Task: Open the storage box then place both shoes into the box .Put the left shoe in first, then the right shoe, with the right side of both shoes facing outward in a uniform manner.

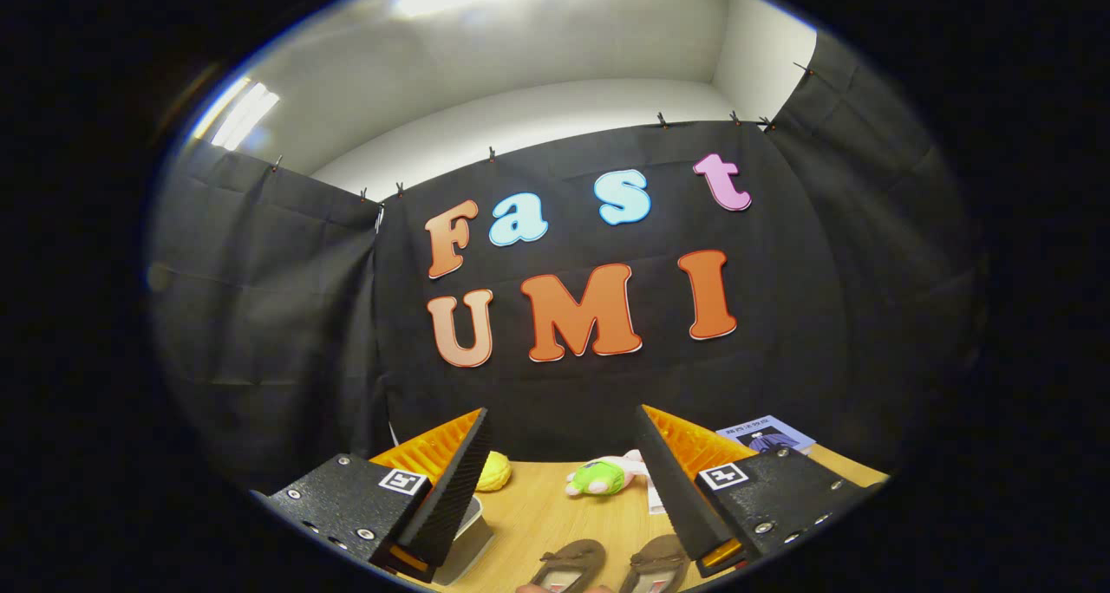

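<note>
My gripper point(564, 428) is held high over the wooden table point(538, 515), fingers wide apart and nothing between them. Two brown shoes lie side by side below and between the fingers: one point(568, 563) on the left, the other point(655, 558) on the right, close to the right finger point(672, 480). A pale box-like corner point(464, 537) shows just under the left finger point(455, 480); most of it is hidden, so I cannot tell whether it is the storage box.
Beyond the shoes lie a yellow soft object point(492, 472) by the left finger and a green-and-white plush toy point(603, 477). A blue printed card point(767, 437) rests at the table's far right. Black cloth walls close the booth behind.
</note>
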A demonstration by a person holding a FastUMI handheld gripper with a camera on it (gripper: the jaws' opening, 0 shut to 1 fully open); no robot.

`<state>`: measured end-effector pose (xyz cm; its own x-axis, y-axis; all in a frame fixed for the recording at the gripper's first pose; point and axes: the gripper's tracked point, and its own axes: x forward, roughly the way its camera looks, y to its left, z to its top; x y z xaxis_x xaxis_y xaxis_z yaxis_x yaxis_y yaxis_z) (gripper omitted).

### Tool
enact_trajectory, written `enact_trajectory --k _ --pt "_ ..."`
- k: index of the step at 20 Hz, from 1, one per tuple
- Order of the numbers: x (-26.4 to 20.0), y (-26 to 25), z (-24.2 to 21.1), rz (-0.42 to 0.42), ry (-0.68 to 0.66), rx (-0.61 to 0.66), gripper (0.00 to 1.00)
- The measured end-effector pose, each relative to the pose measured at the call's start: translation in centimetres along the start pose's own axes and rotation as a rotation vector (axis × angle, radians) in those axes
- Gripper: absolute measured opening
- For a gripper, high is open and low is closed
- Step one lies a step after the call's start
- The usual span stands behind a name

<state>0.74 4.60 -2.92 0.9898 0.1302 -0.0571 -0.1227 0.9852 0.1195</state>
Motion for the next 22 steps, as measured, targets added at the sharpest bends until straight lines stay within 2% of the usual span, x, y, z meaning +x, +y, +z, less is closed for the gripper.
enact_trajectory --k 5,10,22 --pt "0.8 2.5 -3.4 0.091 0.097 0.059 0.98" --pt "1.9 4.5 -8.1 0.169 0.216 0.179 0.98" --pt "3.2 8.5 -17.7 0.306 0.525 0.437 0.98"
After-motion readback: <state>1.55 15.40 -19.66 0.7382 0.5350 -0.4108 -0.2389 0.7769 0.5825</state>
